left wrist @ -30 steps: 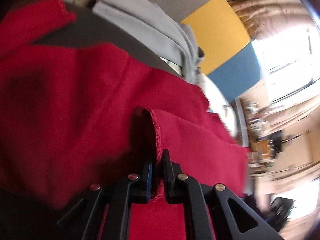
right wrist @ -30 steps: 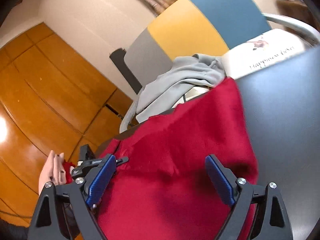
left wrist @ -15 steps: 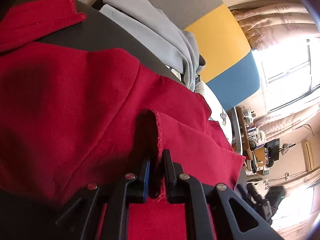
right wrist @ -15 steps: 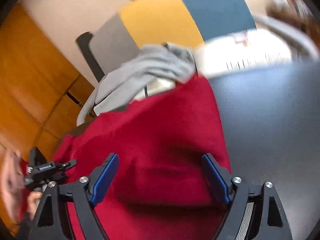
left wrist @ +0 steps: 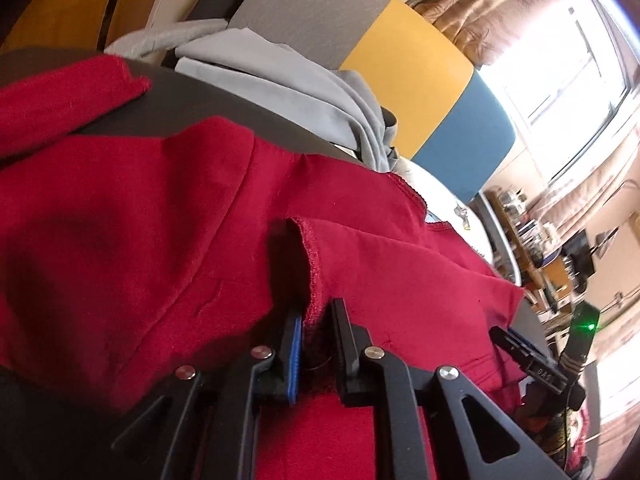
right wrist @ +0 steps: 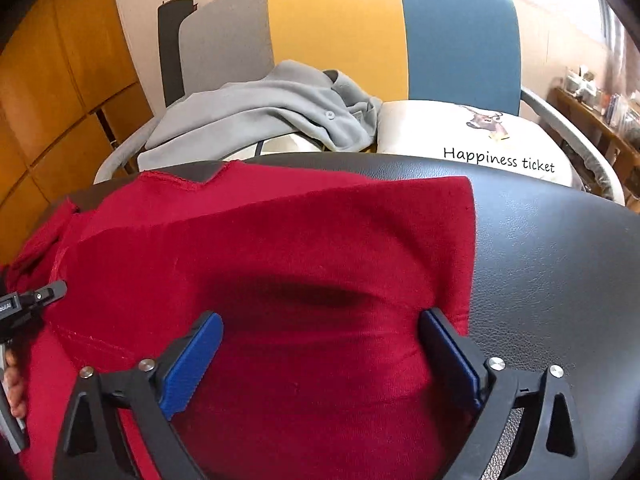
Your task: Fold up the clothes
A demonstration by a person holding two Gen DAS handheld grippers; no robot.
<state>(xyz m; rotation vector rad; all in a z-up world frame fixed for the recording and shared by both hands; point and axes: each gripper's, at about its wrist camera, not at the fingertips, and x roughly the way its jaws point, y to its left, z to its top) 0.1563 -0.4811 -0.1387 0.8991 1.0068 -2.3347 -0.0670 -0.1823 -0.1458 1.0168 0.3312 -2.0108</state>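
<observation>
A red garment (left wrist: pixel 140 220) lies spread on a black leather surface (right wrist: pixel 560 260); in the right wrist view the red garment (right wrist: pixel 300 240) has a straight folded edge on its right. My left gripper (left wrist: pixel 316 320) is opening its jaws. A raised hem fold of the red cloth stands in the narrow gap, and the pads no longer pinch it. My right gripper (right wrist: pixel 320 332) hovers low over the garment's near right part. Its jaws are opening wide and only flat cloth lies below them. The other gripper shows at each view's edge.
A grey garment (right wrist: pixel 272 112) is heaped on a chair (right wrist: pixel 340 40) with a grey, yellow and blue back, just past the far edge. Beside it lies a white cushion (right wrist: pixel 480 136) printed with a deer. Bare black surface runs right of the red cloth. A hand (right wrist: pixel 16 392) shows at far left.
The left jaws, shut on the red hem before, have parted and the hem now stands loose between them. The right gripper came down closer to the garment and rolled level.
</observation>
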